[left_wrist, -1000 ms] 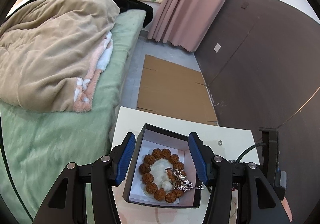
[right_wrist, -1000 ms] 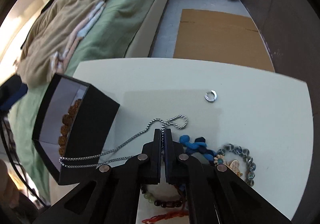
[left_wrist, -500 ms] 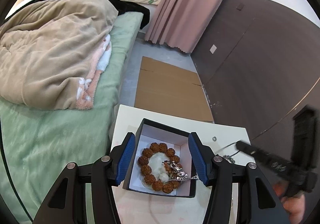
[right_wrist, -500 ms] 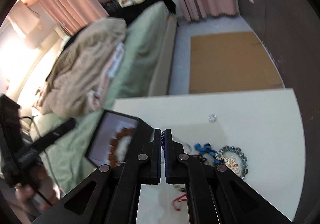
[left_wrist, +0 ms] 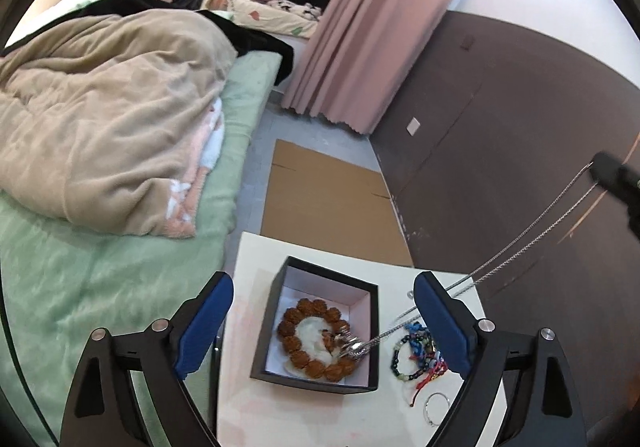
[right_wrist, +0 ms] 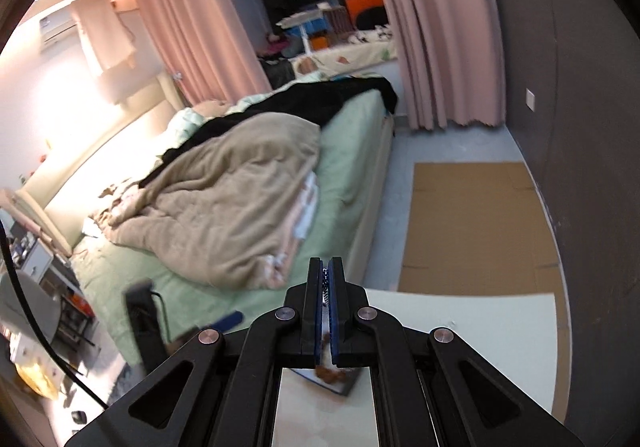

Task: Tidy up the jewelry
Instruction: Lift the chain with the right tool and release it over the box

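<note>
The right gripper (right_wrist: 329, 279) pinches the silver chain (left_wrist: 520, 247), whose pendant end lies in the black box (left_wrist: 276, 311) on the brown bead bracelet (left_wrist: 294, 341), while the left gripper's (left_wrist: 322, 321) jaws are opening around the box, pads off it

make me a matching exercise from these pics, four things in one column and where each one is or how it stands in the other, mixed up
Things:
1. brown bead bracelet
2. silver chain
3. left tongs
4. thin silver ring

Places or states:
A. pinched in the shut right tongs, stretched up out of the box
B. on the table, right of the box
C. lying in the black box
D. jaws opening, either side of the box

Pairs: 1-C, 2-A, 3-D, 4-B
</note>
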### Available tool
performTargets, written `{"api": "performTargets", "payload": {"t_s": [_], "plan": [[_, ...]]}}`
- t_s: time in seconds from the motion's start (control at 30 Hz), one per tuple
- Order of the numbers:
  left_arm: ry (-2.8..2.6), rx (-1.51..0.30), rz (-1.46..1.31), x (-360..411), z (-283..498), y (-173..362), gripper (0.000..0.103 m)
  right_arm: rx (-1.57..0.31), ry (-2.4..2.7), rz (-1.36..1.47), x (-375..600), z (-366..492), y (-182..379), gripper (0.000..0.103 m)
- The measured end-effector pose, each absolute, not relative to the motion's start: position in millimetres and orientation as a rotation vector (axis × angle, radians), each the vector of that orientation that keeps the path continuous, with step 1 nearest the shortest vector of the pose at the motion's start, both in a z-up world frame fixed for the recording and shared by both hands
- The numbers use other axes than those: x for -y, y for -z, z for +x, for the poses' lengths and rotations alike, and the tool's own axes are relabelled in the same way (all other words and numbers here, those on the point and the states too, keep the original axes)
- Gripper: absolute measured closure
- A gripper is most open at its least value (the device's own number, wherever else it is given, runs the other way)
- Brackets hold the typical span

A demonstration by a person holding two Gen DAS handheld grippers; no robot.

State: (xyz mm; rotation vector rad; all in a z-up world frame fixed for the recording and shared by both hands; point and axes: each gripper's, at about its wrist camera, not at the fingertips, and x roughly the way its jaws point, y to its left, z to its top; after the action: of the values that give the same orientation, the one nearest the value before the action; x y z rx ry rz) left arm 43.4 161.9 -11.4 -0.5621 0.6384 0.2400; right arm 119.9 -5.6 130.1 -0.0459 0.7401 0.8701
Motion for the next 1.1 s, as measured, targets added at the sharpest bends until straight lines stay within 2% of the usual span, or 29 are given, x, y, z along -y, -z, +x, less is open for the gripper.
{"api": "performTargets", "payload": {"t_s": [0.6, 0.87, 1.1], "plan": [[-0.261, -0.573, -0.689, -198.6, 14.8, 7.5, 0.011, -0.591, -0.880, -0.053, -34.4, 81.9, -193.2, 0.100], [-0.271, -0.560, -0.707, -204.0, 11.2, 7.1, 0.011, -0.621, -0.905, -0.023, -41.9, 86.8, -170.4, 0.100], [-0.297, -0.556, -0.715, -211.7, 6.5, 8.0, 0.011, -0.796, -0.925, -0.011, -50.9, 101.3, -114.7, 0.098]]}}
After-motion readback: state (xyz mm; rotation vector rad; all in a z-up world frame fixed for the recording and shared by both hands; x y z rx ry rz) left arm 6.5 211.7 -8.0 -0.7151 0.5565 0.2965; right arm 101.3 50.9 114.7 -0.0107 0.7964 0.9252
